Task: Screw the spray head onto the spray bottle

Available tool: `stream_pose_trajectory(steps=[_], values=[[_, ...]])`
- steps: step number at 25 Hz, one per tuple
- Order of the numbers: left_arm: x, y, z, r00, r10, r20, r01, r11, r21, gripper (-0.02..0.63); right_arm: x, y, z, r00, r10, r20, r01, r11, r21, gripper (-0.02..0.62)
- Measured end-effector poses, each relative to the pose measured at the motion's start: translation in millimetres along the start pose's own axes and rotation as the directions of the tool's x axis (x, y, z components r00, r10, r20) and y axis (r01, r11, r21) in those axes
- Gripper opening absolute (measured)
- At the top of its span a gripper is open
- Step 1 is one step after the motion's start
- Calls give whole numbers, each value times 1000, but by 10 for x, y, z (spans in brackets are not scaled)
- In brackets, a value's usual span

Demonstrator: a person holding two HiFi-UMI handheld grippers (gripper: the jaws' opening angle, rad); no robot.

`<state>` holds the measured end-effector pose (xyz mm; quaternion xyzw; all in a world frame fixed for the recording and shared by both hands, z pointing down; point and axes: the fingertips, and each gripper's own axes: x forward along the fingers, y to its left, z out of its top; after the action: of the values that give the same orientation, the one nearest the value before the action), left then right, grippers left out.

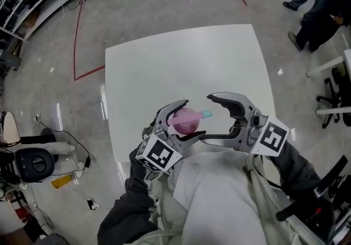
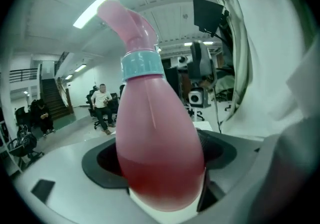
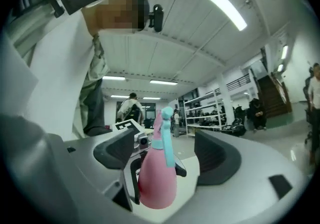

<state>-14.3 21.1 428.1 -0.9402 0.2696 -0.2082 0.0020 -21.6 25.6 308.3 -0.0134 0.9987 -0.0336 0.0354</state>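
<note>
While the left gripper is clamped on the pink spray bottle, the right gripper is wide open beside it. Both are held above the near edge of a white table.

In the left gripper view the bottle fills the middle of the picture. Its rounded lower body sits right between the two dark jaw pads, which press on it from either side. The bottle rises away from the jaws and leans a little to the left. A pale blue collar rings its neck, and the pink spray head sits on top of that collar, bending off to the upper left.

In the right gripper view the two jaws stand far apart with nothing pressed between them. The bottle shows in the gap between them but further off, upright in the left gripper's jaws and touching neither right pad. A pale blue trigger hangs down its front.

From the head view the bottle points its blue nozzle tip toward the right gripper. That tip lies just inside the mouth of the open jaws, one curved jaw above it and one below, clear of both.
</note>
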Motion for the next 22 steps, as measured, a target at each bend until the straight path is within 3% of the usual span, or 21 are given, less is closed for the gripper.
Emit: stream_pose_trajectory(steps=[2, 4, 5, 6, 10, 11, 13, 14, 15, 16, 18, 20, 22], values=[[50, -97, -51, 997, -50, -61, 53, 998, 42, 437, 69, 93, 51, 996, 65, -60, -70, 995, -77, 354], [122, -173, -34, 994, -66, -90, 72, 995, 65, 437, 100, 132, 102, 994, 78, -82, -89, 986, -143, 350], [160, -180, -9, 995, -52, -89, 58, 996, 62, 437, 94, 126, 110, 995, 56, -87, -70, 983, -171, 250], [194, -156, 15, 996, -23, -84, 28, 998, 55, 437, 79, 104, 106, 996, 20, -91, -36, 983, -182, 99], [237, 100, 29, 980, 167, -111, -165, 986, 31, 437, 90, -92, 151, 982, -180, -53, 178, 983, -51, 74], [228, 175, 20, 965, 231, -126, -231, 973, 13, 437, 100, -171, 163, 965, -257, -51, 256, 966, -17, 74], [213, 292, -5, 914, 370, -168, -379, 925, -23, 436, 76, -345, 159, 905, -420, -63, 424, 904, 64, 72], [222, 311, -5, 889, 419, -183, -433, 900, -44, 436, 48, -403, 150, 875, -478, -71, 483, 869, 105, 72], [248, 295, 13, 879, 440, -182, -459, 886, -73, 436, 27, -415, 152, 861, -503, -71, 508, 852, 125, 72], [285, 254, 47, 886, 433, -164, -453, 885, -108, 436, 19, -387, 168, 865, -498, -63, 502, 857, 120, 72], [338, 184, 121, 921, 376, -105, -389, 906, -168, 436, 31, -267, 204, 906, -420, -45, 423, 902, 87, 74], [318, 193, 177, 948, 314, -52, -318, 929, -188, 436, -12, -119, 235, 958, -284, -26, 285, 954, 91, 188], [239, 226, 215, 968, 252, -6, -249, 951, -181, 436, -131, 30, 268, 991, -131, -2, 130, 986, 107, 238]])
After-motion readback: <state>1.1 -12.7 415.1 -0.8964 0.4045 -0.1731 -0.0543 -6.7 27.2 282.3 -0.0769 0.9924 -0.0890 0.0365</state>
